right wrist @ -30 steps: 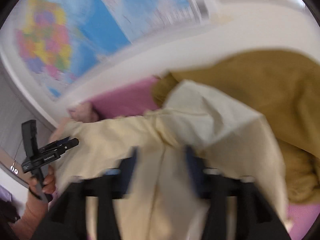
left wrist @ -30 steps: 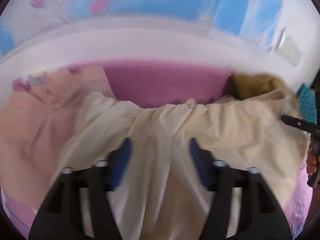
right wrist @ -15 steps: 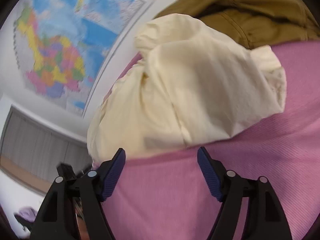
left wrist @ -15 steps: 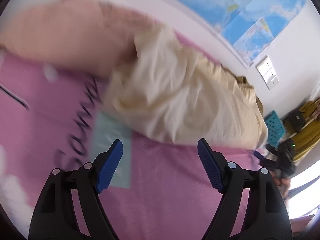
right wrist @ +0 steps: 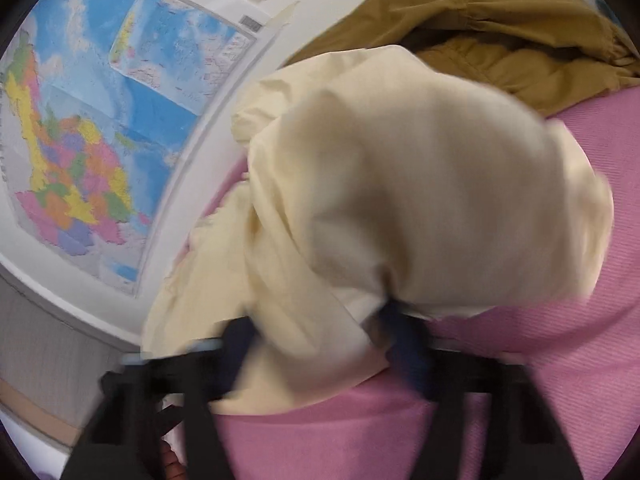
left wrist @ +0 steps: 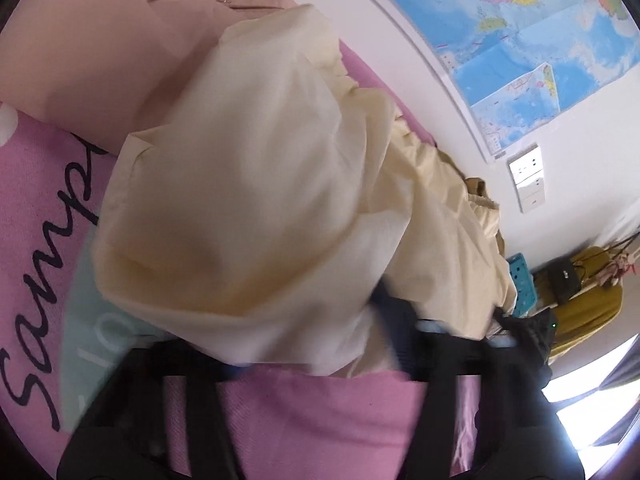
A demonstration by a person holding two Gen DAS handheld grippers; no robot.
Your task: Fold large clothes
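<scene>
Both grippers have dropped onto the near edge of the crumpled cream cotton garment (left wrist: 256, 184). Left gripper (left wrist: 308, 344), lower centre, is closing with cloth between its jaws; right gripper (right wrist: 320, 344) likewise. Bunched mid-frame on the pink bedspread (right wrist: 540, 380), it looks barely folded, with smoothing and folding left.

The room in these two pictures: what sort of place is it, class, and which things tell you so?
Probably a bedroom or similar home room. A pink printed cover lies under heaped clothes, among them a cream garment and a mustard jacket, and a large map hangs on the white wall beside a wall socket.
</scene>
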